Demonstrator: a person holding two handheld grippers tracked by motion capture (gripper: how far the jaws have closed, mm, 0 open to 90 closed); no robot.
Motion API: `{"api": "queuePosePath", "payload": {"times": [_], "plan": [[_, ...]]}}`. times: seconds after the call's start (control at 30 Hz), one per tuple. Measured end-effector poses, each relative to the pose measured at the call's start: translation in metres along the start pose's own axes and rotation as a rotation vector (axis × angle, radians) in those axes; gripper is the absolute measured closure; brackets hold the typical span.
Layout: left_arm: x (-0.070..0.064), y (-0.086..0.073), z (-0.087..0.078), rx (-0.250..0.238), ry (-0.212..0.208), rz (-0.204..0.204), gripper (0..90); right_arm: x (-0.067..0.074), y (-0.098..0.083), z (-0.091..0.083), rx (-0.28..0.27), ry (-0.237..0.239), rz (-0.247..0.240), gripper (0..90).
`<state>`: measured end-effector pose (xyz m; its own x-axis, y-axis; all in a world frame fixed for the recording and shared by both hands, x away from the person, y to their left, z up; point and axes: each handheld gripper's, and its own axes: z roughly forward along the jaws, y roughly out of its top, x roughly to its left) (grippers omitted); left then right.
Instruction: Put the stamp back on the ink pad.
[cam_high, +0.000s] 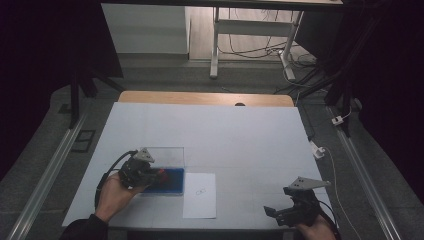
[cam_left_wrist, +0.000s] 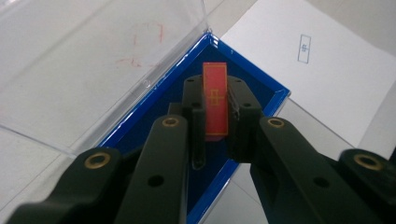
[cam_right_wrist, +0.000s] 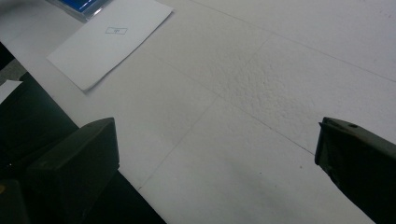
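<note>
High view: left claw (cam_high: 159, 176) is sitting over the blue tray (cam_high: 172, 189) at the near-left of the bench (cam_high: 240, 135), with the clear lid (cam_high: 167, 156) lying open behind it. A speck of red is showing at the claw tips. White sheet (cam_high: 200, 195) is lying just right of the tray, touching or nearly so. Right claw (cam_high: 275, 212) is idling well apart at the near-right edge — so the left hand is the one on the job.

Left gripper view: left claw (cam_left_wrist: 215, 112) is clenched on the red block (cam_left_wrist: 215, 105), pads pressing its two side faces. Block's long axis is running straight ahead along the jaws, its printed gold face turned up toward the camera, far end poking out past the tips. It is hanging over the blue tray (cam_left_wrist: 254, 86); can't tell if it is touching the tray floor. The sheet's small blue-printed box (cam_left_wrist: 304, 48) is lying ahead and right of the claw — probably the next target.

Right gripper view: right claw (cam_right_wrist: 217, 149) is released, jaws standing wide with bare bench between them. White sheet (cam_right_wrist: 112, 39) is lying ahead-left.
</note>
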<state>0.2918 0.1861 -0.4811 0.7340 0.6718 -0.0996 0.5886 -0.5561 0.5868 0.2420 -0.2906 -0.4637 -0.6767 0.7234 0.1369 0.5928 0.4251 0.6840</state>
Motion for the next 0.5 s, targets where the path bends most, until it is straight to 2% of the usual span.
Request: {"api": "queuePosePath", "payload": {"times": [0.33, 0.5], "plan": [[-0.0014, 0.0009, 0.0079, 0.040, 0.036, 0.021, 79.3, -0.0001, 0.0001, 0.0001, 0.003, 0.001, 0.001, 0.0], [-0.0010, 0.0005, 0.0105, 0.064, 0.045, 0.016, 79.2, 0.0000, 0.0001, 0.0002, 0.004, 0.002, 0.002, 0.0]]}}
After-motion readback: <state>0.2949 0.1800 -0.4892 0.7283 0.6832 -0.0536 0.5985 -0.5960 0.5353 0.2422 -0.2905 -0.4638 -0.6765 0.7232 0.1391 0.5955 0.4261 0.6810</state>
